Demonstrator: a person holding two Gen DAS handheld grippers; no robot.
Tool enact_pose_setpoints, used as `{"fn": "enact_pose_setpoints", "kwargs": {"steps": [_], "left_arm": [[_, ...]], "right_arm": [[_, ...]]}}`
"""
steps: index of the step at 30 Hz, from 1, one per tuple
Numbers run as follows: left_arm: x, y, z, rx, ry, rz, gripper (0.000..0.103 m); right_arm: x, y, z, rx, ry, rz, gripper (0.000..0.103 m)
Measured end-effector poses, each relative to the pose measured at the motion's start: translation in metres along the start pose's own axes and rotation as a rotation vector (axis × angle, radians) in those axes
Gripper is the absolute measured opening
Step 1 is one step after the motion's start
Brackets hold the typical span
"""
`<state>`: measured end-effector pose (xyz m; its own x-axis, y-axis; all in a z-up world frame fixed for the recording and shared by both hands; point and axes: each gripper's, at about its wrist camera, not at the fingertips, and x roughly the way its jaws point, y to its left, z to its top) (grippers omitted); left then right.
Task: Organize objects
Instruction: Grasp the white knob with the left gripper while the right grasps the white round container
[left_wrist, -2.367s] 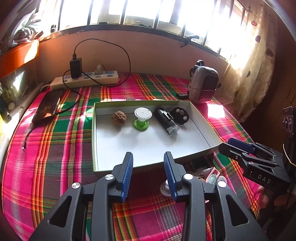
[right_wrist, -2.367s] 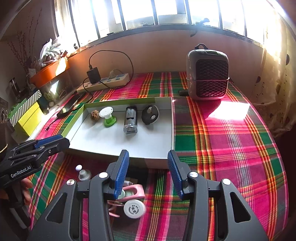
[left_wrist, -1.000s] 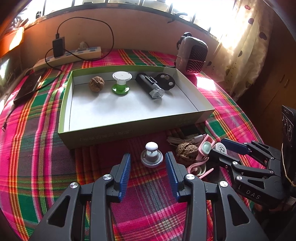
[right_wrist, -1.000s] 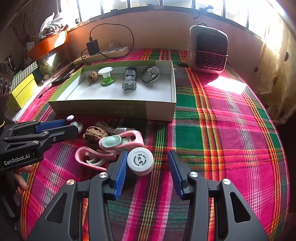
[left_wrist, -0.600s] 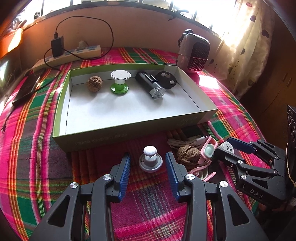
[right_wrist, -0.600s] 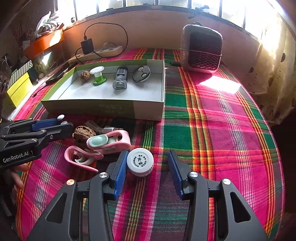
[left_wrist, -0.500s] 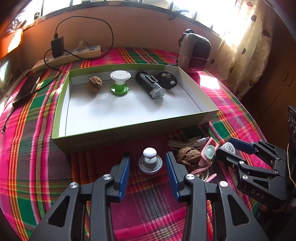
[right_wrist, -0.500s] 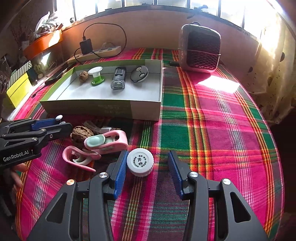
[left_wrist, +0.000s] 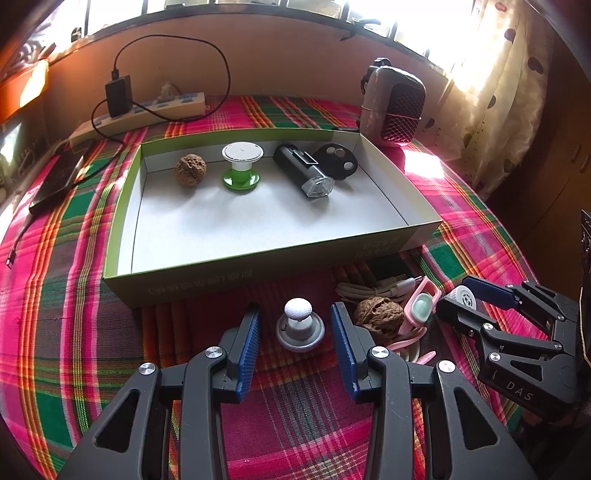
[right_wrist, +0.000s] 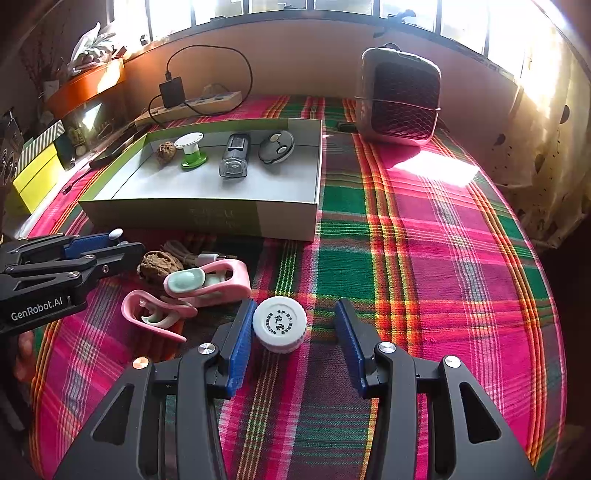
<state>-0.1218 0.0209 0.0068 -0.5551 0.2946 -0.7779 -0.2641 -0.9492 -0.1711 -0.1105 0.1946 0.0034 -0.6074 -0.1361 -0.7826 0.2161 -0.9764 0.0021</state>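
Note:
A green-edged cardboard box (left_wrist: 192, 284) (right_wrist: 288, 218) holds a walnut (left_wrist: 190, 170), a green-and-white spool (left_wrist: 242, 166), a black flashlight (left_wrist: 304, 173) and a black round fob (left_wrist: 338, 160). My left gripper (left_wrist: 295, 326) is open around a grey knob with a white ball top (left_wrist: 299, 325) on the cloth. My right gripper (right_wrist: 291, 325) is open around a white round cap (right_wrist: 279, 324), which lies against its left finger. A loose walnut (left_wrist: 378, 319) (right_wrist: 159, 264), pink clips (right_wrist: 207, 282) and a white cable (left_wrist: 373, 288) lie between them.
A plaid cloth (right_wrist: 424, 258) covers the table. A small heater (right_wrist: 399, 96) stands at the back right. A power strip with charger (left_wrist: 147, 110) and a dark phone (left_wrist: 55, 181) lie at the back left. Coloured boxes (right_wrist: 33, 173) stand beyond the left edge.
Both grippers have dropped from above the box to the cloth in front of it. The left has closed in around the knob, the right around the white cap. Both stay open.

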Motion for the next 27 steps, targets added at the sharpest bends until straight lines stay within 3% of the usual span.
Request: {"fn": "enact_pose_setpoints", "kwargs": {"steps": [4, 12, 19, 27], "left_arm": [[-0.0002, -0.0003, 0.0000, 0.003, -0.002, 0.005, 0.035], [-0.0002, 0.0007, -0.0003, 0.008, -0.007, 0.021, 0.024], [-0.0005, 0.0004, -0.0006, 0.008, -0.009, 0.022, 0.024], [-0.0005, 0.0006, -0.0008, 0.009, -0.010, 0.023, 0.024]], "right_arm": [[-0.0001, 0.0000, -0.0001, 0.000, 0.000, 0.000, 0.045], [-0.0005, 0.0004, -0.0005, -0.010, 0.000, 0.000, 0.045], [-0.0007, 0.0003, -0.0007, -0.009, 0.000, 0.001, 0.045], [-0.0016, -0.0012, -0.0010, -0.006, -0.003, 0.002, 0.033]]}}
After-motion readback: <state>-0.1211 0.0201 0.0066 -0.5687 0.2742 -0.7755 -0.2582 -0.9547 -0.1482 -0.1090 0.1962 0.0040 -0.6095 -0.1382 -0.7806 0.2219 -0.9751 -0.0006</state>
